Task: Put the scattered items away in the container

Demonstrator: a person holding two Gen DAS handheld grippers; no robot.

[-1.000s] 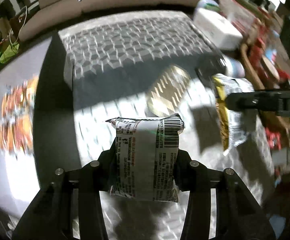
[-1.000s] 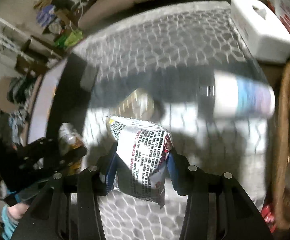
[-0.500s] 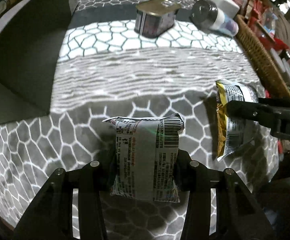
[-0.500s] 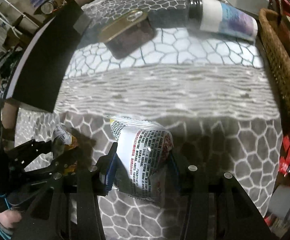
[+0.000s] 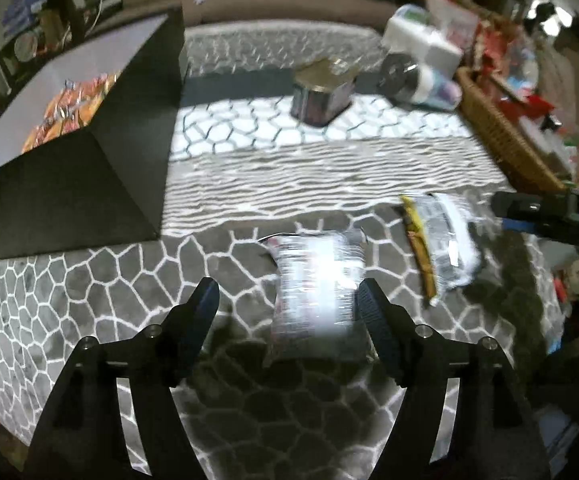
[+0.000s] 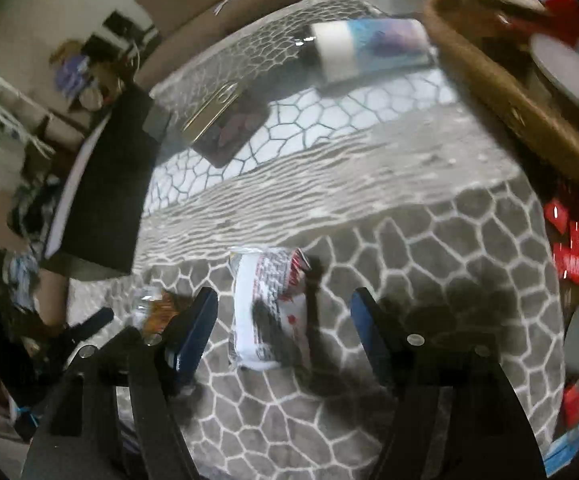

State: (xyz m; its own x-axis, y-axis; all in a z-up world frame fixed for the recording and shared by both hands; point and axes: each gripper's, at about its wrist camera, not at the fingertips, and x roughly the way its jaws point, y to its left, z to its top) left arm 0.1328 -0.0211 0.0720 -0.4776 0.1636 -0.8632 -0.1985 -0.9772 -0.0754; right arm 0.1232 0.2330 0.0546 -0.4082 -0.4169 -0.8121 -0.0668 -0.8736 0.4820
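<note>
Both tongs gape wide, gripping nothing: left tongs (image 5: 287, 294) straddle a white packet (image 5: 316, 280), right tongs (image 6: 284, 308) straddle a second packet (image 6: 265, 312) on the tabletop (image 5: 329, 168).

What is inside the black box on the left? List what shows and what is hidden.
In the left wrist view the black box holds orange snack packets against its pale inner floor. Its near wall covers the nearer part of the inside, so anything there cannot be seen.

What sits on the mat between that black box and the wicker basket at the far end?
In the left wrist view, a tin can and a toppled bottle lie between black box and wicker basket.
</note>
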